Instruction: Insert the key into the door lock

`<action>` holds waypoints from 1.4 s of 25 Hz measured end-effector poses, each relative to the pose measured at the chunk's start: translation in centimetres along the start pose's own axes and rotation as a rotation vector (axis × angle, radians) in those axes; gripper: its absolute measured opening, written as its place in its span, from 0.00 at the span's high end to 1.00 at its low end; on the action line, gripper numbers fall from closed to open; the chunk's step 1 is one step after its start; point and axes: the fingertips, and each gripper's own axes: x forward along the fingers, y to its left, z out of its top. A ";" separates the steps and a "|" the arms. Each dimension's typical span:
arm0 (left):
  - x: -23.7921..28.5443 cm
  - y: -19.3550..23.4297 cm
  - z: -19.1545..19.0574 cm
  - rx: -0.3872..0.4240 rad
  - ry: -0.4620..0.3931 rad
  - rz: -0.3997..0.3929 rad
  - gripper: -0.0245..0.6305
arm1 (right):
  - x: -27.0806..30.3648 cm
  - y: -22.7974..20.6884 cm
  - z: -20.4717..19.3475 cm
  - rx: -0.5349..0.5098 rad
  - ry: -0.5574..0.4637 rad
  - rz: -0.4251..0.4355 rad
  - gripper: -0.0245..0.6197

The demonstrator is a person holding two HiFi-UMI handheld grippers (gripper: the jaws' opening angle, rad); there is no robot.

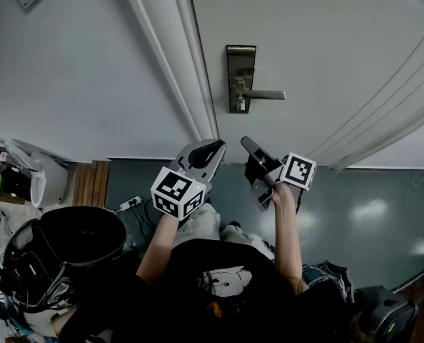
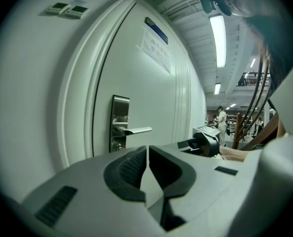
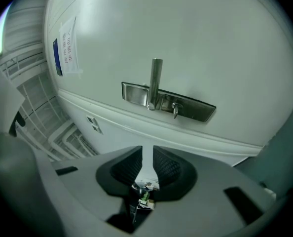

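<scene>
I held both tongs short of the door [image 1: 305,41], aimed at the lock plate [image 1: 240,66] by its frame-side edge, the left tongs [image 2: 147,154] pinched together on nothing and held aside. The right tongs [image 3: 147,158] stood a narrow slit apart, pads bare. That was likely because the key [image 3: 175,110] was already seated, if the small stub jutting from the plate beside the handle [image 3: 156,83] was the key; I couldn't be sure.

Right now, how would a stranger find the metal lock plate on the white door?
In the head view, find the large white door, then its left edge by the white frame. The tall, narrow steel lock plate stands there, the only shiny metal on the door, with a lever handle pointing right.
</scene>
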 end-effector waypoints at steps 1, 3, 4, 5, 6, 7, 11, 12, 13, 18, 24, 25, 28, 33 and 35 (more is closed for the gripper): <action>-0.2 -0.1 -0.1 -0.001 0.005 -0.001 0.93 | -0.1 0.1 -0.2 -0.002 0.000 0.000 0.88; -0.4 -0.3 -0.2 -0.004 0.013 -0.004 0.93 | -0.2 0.2 -0.7 -0.002 0.002 -0.006 0.88; -0.4 -0.4 -0.3 -0.006 0.017 -0.006 0.93 | -0.3 0.1 -0.9 -0.002 0.002 -0.012 0.88; -0.4 -0.5 -0.4 -0.007 0.021 -0.010 0.93 | -0.4 0.1 -1.0 -0.002 0.002 -0.020 0.88; -0.4 -0.6 -0.4 -0.008 0.023 -0.014 0.93 | -0.6 0.0 -1.2 -0.003 0.002 -0.028 0.88; -0.5 -0.7 -0.5 -0.009 0.025 -0.018 0.93 | -0.7 -0.1 -1.5 -0.009 0.003 -0.037 0.88; -1.5 -0.7 -1.0 -0.013 0.033 -0.032 0.93 | -0.4 0.4 -3.0 -0.031 0.014 -0.040 0.88; -1.9 -0.7 -1.2 -0.015 0.038 -0.033 0.93 | -0.2 0.6 -3.5 -0.040 0.019 -0.038 0.88; -2.3 -0.6 -1.5 -0.018 0.041 -0.033 0.93 | 0.0 0.8 -4.0 -0.050 0.024 -0.040 0.88; -5.4 -0.2 -2.0 -0.039 0.032 -0.032 0.93 | 0.5 1.7 -7.3 -0.088 0.047 -0.079 0.88; -10.4 -0.3 -3.2 -0.046 0.027 -0.036 0.93 | 0.7 3.5 -11.9 -0.143 0.057 -0.081 0.88; -11.3 -0.3 -3.6 -0.050 0.029 -0.035 0.93 | 0.8 3.8 -12.7 -0.151 0.060 -0.080 0.88; -14.0 0.0 -4.9 -0.075 0.030 -0.024 0.93 | 1.2 4.7 -15.3 -0.169 0.073 -0.080 0.88; -17.8 0.2 -6.9 -0.125 0.031 -0.026 0.93 | 1.3 6.2 -19.3 -0.212 0.090 -0.101 0.88; -19.0 -0.8 -7.5 -0.134 0.034 -0.032 0.93 | 0.4 6.7 -20.7 -0.232 0.099 -0.116 0.89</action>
